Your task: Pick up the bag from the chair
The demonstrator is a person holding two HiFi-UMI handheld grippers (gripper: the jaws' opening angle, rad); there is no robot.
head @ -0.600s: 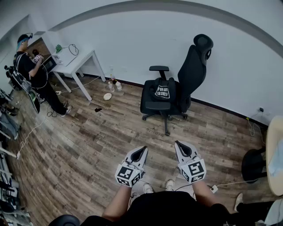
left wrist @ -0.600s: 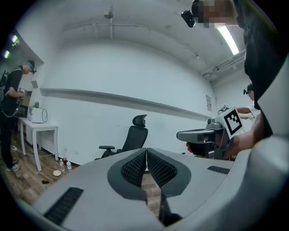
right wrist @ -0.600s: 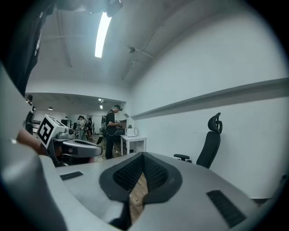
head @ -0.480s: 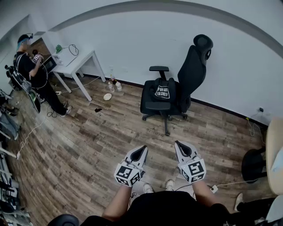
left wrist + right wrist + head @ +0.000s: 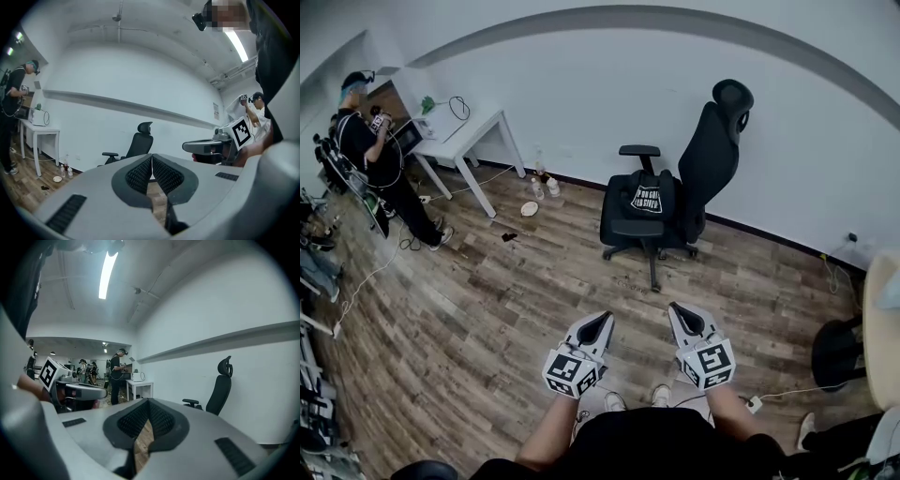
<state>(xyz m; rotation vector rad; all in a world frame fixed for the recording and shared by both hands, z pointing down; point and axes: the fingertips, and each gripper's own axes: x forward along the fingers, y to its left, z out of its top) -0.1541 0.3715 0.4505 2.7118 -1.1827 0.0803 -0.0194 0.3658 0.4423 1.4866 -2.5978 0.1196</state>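
A black bag [image 5: 645, 197] with white print lies on the seat of a black office chair [image 5: 705, 159] that stands against the white wall. In the head view both grippers are held low in front of me, well short of the chair and a stretch of wood floor away. My left gripper [image 5: 602, 320] is shut with nothing in it, its pads touching [image 5: 152, 158]. My right gripper [image 5: 679, 310] is also shut and empty [image 5: 148, 402]. The chair [image 5: 138, 143] shows in the left gripper view and the chair [image 5: 220, 388] in the right gripper view.
A white table [image 5: 467, 131] stands at the back left with a person [image 5: 373, 155] beside it. Bottles [image 5: 546, 181] and a plate [image 5: 528, 206] lie on the floor by the wall. A black stool [image 5: 836, 350] and a round tabletop [image 5: 881, 328] are at the right. Cables run along the floor.
The head view has shifted a little, so the chair sits slightly lower in the picture. Both grippers stay shut and have hardly moved.
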